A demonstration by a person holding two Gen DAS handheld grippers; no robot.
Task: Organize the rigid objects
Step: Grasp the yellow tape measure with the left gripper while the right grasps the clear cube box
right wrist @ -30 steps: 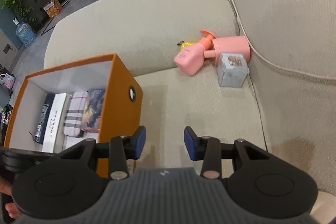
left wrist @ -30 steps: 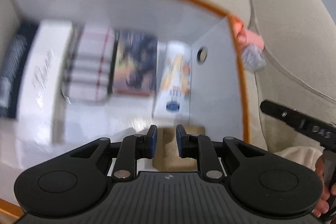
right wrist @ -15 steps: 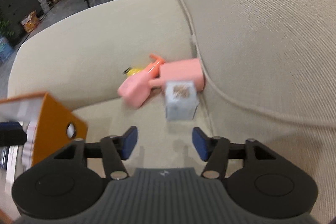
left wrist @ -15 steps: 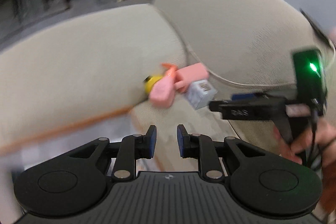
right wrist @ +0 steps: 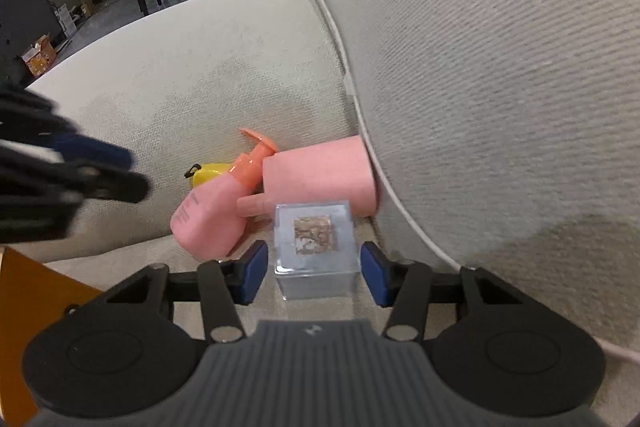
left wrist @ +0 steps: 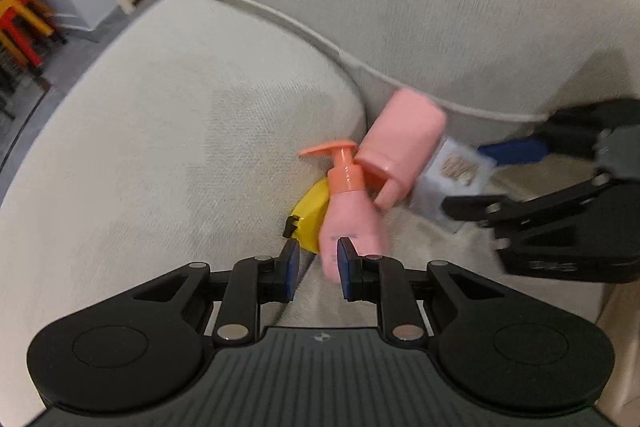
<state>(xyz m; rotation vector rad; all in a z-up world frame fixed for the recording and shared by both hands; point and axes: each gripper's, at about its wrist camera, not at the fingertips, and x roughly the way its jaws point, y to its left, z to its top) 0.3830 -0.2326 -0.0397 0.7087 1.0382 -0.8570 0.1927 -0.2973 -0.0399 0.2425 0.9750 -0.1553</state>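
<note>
In the left wrist view, four loose items are seen gathered in the corner where the sofa seat point(left wrist: 168, 131) meets the backrest. A pink pump bottle point(left wrist: 349, 211) lies on its side with its orange pump head pointing away from the camera; a pink cup point(left wrist: 402, 143) lies tipped beside it against the backrest seam, and a yellow object point(left wrist: 310, 215), mostly hidden, is wedged behind the bottle. The left gripper point(left wrist: 315, 269) is held with its fingers a small gap apart and nothing between them; the bottle's base sits just ahead of the right fingertip. The right gripper point(left wrist: 520, 183) is seen at the right edge, reaching around a clear cube box point(left wrist: 448, 183).

In the right wrist view, the clear cube box point(right wrist: 314, 251) stands on the seat cushion between the spread fingers of the right gripper point(right wrist: 314, 273), with a gap visible on each side, so no grip is judged to have been made yet. The pink cup point(right wrist: 320, 177) lies touching the backrest just behind the box, with the pump bottle point(right wrist: 212, 219) to its left. An orange box corner point(right wrist: 24, 307) shows at the lower left.

All four items are therefore judged still to be put away, the cube box probably first.
</note>
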